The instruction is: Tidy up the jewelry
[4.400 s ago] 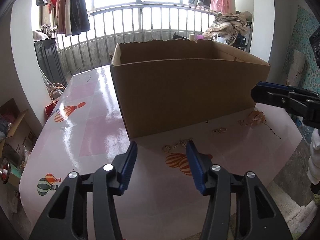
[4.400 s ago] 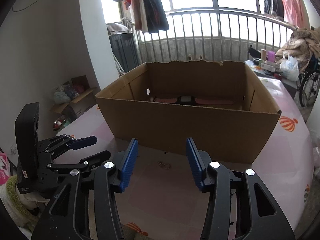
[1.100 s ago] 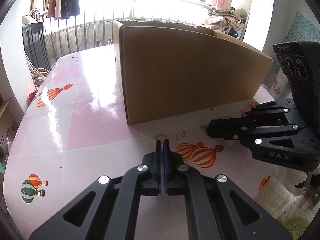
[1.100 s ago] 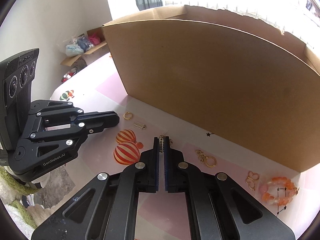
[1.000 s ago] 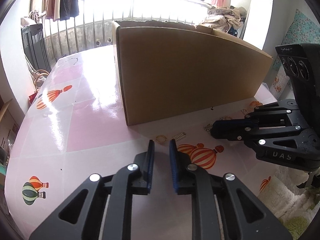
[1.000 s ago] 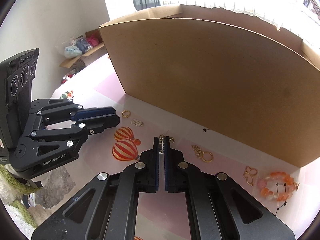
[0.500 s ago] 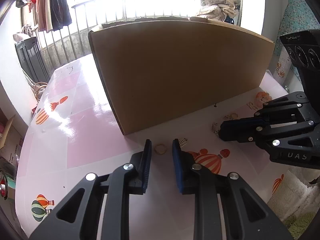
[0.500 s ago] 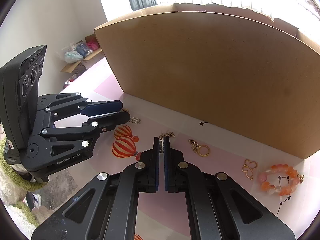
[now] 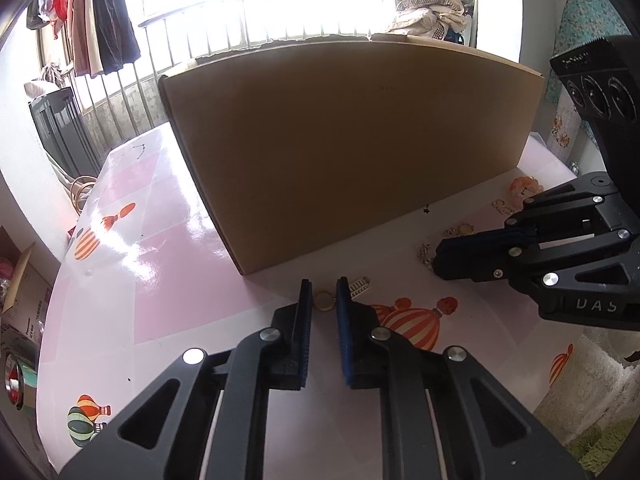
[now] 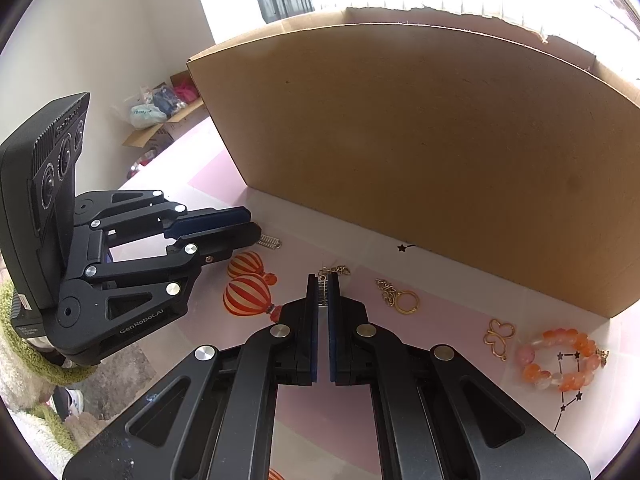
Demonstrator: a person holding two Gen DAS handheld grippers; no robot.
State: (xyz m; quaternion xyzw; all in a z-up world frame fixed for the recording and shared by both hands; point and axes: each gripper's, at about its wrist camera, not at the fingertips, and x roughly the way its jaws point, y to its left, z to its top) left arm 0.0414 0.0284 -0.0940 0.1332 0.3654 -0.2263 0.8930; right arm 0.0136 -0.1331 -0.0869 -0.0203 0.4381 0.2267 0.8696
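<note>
Gold ring [image 9: 324,300] between the left tool's [image 9: 323,300] closing jaws

The ring lies on the tabletop [image 9: 168,276] by the box [image 9: 352,140] corner; the blue pads flank it, seemingly not pressing yet. The right tool [image 10: 323,285] is clamped almost fully shut on a small chain piece [image 10: 322,285], beside a keyring [image 10: 407,301] and bead bracelet [image 10: 560,360].

The right gripper [image 10: 323,282] pinches a little silver chain piece [image 10: 322,289] — near a gold ring [image 10: 407,302], beside the big cardboard box [image 10: 420,152].
</note>
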